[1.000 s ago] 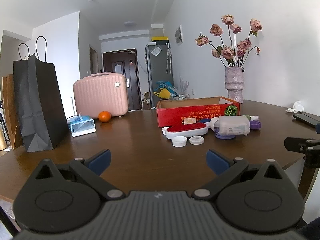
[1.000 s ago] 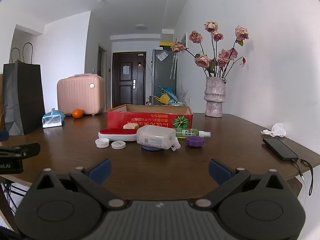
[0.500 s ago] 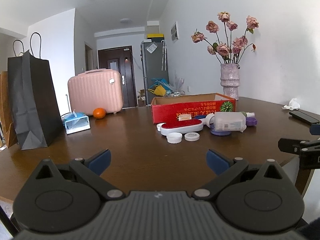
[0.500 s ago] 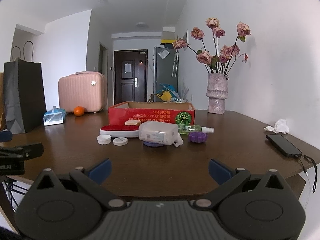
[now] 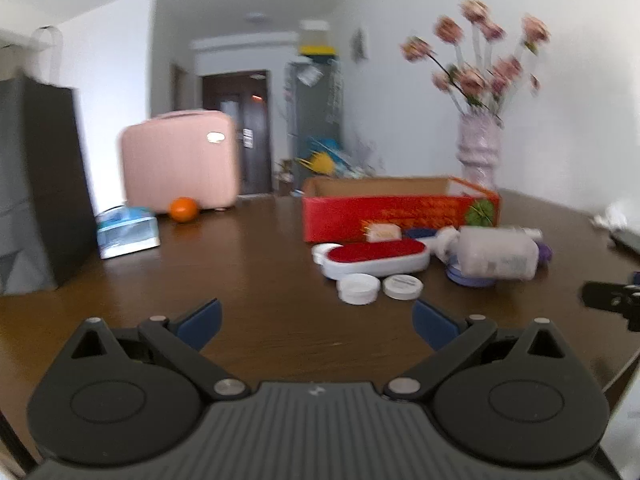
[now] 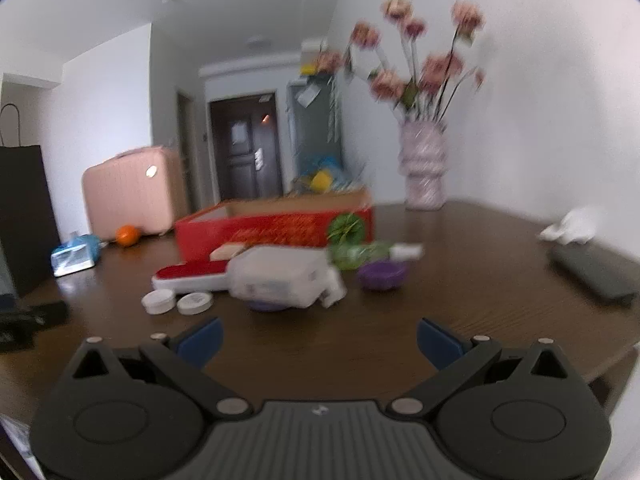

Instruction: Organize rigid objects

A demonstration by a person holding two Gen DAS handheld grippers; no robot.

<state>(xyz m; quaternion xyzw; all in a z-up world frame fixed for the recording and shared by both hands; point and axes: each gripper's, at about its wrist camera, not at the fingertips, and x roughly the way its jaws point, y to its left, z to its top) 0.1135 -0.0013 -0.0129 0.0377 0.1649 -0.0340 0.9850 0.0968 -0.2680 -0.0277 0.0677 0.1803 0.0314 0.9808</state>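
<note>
A red open cardboard box [image 5: 400, 210] [image 6: 276, 226] stands on the brown table [image 5: 248, 288]. In front of it lie a red-topped white brush [image 5: 376, 258] [image 6: 192, 274], two white lids [image 5: 358, 288] [image 6: 160, 302], a translucent plastic container [image 5: 496, 256] [image 6: 284, 278], a purple lid [image 6: 380, 276], a green spray bottle [image 6: 360, 254] and a small beige block [image 5: 384, 233]. My left gripper [image 5: 316, 322] is open and empty, short of the lids. My right gripper [image 6: 320, 338] is open and empty, short of the container.
A pink suitcase [image 5: 178, 160], an orange [image 5: 183, 210], a tissue pack [image 5: 126, 232] and a black paper bag [image 5: 36, 184] stand at the left. A vase of flowers [image 5: 478, 152] stands behind the box. A phone [image 6: 592, 270] and crumpled tissue [image 6: 572, 228] lie at the right.
Both grippers have moved forward over the table towards the pile of objects, and the views are blurred by motion. Both stay open and empty.
</note>
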